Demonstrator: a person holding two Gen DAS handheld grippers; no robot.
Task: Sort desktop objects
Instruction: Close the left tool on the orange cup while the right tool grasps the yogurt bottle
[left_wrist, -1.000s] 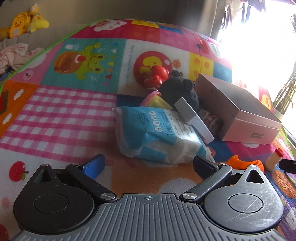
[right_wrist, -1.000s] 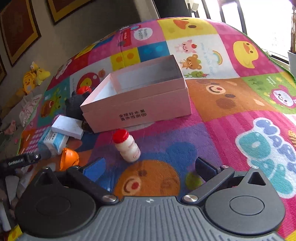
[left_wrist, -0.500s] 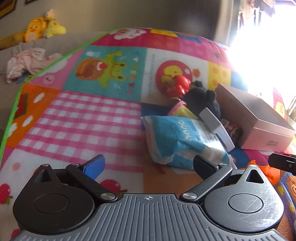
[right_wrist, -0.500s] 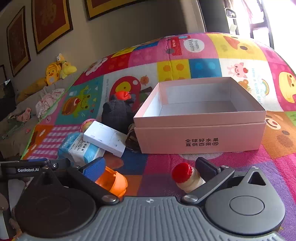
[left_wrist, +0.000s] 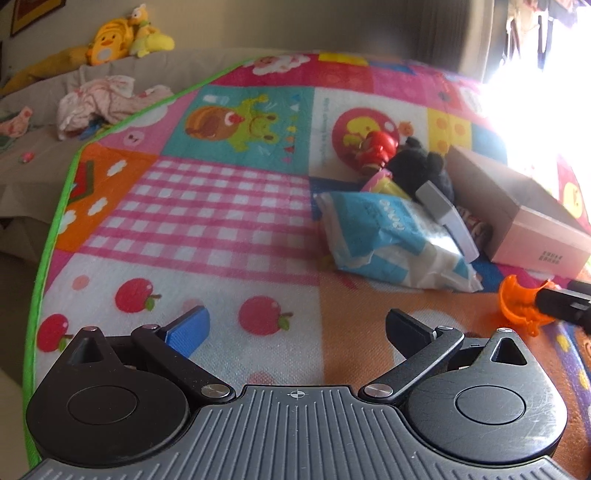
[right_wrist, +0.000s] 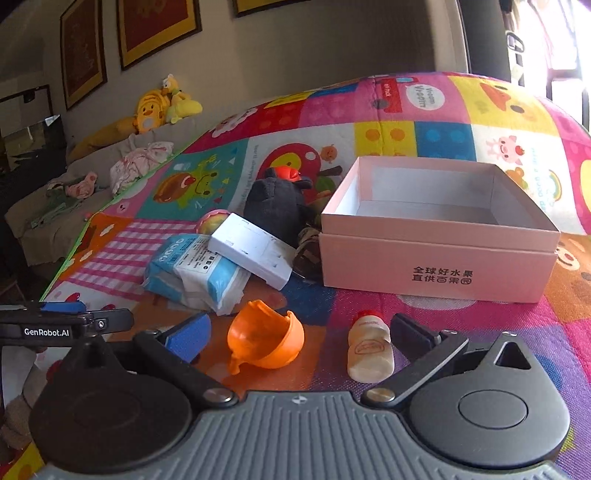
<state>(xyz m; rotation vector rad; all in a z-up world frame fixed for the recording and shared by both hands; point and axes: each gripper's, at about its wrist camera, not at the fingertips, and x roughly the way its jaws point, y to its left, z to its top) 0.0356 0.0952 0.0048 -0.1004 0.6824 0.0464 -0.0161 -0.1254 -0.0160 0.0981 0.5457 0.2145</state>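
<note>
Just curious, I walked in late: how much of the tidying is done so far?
Nothing looks sorted: the pink box is empty. Neither gripper holds anything; the right gripper sits open around the orange cup and bottle. The tissue pack, white box and plush remain.

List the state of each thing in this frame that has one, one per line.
pink box: open, empty, upright
yogurt bottle: lying on its side, between the fingers, not gripped
orange shell: tipped, hollow showing
tissue pack: flat, white box leaning on it
left tool: open, empty
right tool: open
</note>
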